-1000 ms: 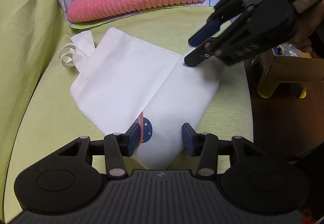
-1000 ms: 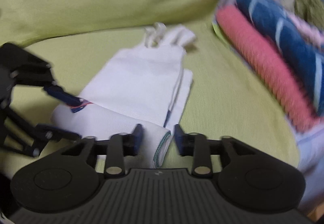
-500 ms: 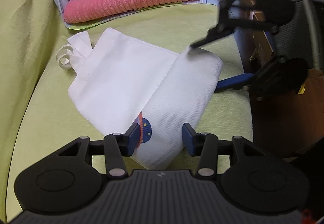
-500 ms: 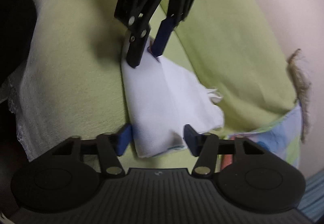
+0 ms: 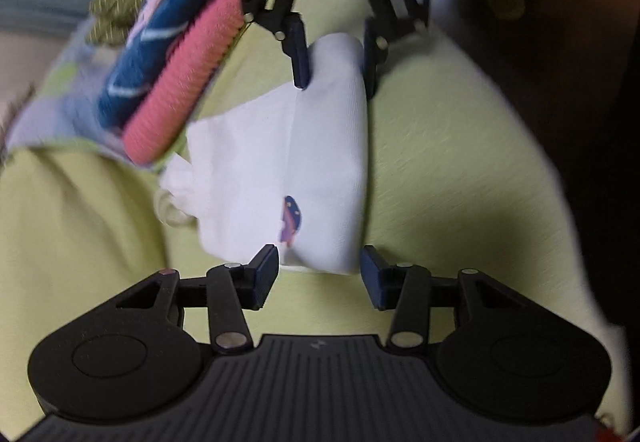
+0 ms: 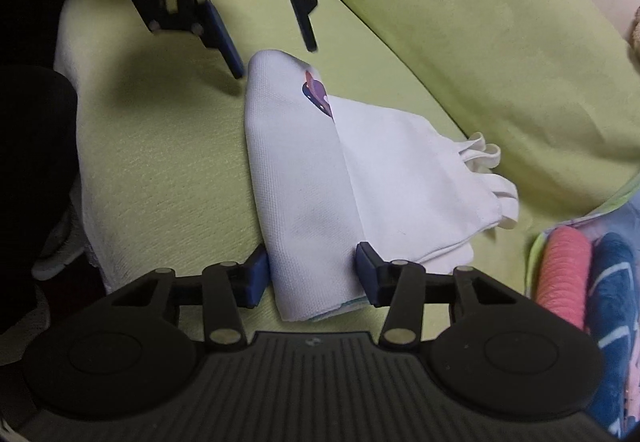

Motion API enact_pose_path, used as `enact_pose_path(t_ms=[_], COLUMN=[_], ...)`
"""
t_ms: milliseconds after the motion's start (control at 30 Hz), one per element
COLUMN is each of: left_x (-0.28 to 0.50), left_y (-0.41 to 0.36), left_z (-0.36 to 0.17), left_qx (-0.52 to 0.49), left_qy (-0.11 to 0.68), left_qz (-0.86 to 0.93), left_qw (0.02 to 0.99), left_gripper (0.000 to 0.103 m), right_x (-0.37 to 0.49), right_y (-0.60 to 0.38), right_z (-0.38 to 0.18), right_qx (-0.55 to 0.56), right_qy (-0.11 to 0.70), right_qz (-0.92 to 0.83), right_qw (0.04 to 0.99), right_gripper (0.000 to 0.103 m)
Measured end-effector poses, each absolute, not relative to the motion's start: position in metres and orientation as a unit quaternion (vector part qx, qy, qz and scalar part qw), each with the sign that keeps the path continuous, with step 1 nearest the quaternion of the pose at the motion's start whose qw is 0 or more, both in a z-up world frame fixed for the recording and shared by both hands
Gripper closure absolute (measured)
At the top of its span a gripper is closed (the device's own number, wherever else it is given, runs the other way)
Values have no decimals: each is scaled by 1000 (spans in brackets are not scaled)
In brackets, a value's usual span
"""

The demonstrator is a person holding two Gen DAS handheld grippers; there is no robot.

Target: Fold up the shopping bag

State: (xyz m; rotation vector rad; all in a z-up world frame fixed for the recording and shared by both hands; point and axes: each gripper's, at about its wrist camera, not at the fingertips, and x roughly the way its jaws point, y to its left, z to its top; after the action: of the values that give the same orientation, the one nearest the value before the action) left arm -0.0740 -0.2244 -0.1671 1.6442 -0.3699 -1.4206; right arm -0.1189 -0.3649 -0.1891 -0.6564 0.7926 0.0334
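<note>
A white shopping bag [image 5: 320, 162] lies on the green sofa seat with one long side folded over along a crease. A small planet print [image 5: 292, 220] shows at the fold, and the handles [image 5: 172, 202] are bunched at the left. My left gripper [image 5: 318, 270] is open and straddles the near end of the folded strip. My right gripper [image 5: 334, 70] is open at the far end. In the right wrist view, the right gripper [image 6: 312, 266] frames the bag [image 6: 312, 182] end. The left gripper [image 6: 275, 60] stands open over the printed end, with the handles [image 6: 484, 154] at the right.
Folded pink and blue towels [image 5: 180, 70] are stacked on a patterned cloth close beside the bag, also visible as towels [image 6: 568, 274]. The sofa backrest [image 6: 480, 22] rises behind. The seat edge drops to a dark floor [image 5: 580, 82]. A person's dark-clothed leg [image 6: 32, 82] is at the left.
Both grippers have swung round to face each other along the bag. The right gripper left the bag's corner and now straddles one end; the left straddles the other. Both stay open.
</note>
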Motion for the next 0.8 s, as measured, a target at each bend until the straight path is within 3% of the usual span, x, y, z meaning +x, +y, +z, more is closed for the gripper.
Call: enact_pose_path(t_ms=[167,567,800], left_x=[-70,-43,-33], left_y=[-237,-256,-267], left_z=[-195,-171,-159], left_qx=[686,635,609], left_qy=[-193,-77,-17], left_qz=[-556,-620,-644], left_qw=[427,454,463], left_gripper=[53,54,54], right_x=[-121,-146,-124], right_y=[-371,-360,-389], right_z=[-188,-216,-196], right_qx=[-299,-434,-288], right_qy=[371,277,318], right_qz=[21,0,6], right_qw=[879,857,903], right_gripper=[59,59,58])
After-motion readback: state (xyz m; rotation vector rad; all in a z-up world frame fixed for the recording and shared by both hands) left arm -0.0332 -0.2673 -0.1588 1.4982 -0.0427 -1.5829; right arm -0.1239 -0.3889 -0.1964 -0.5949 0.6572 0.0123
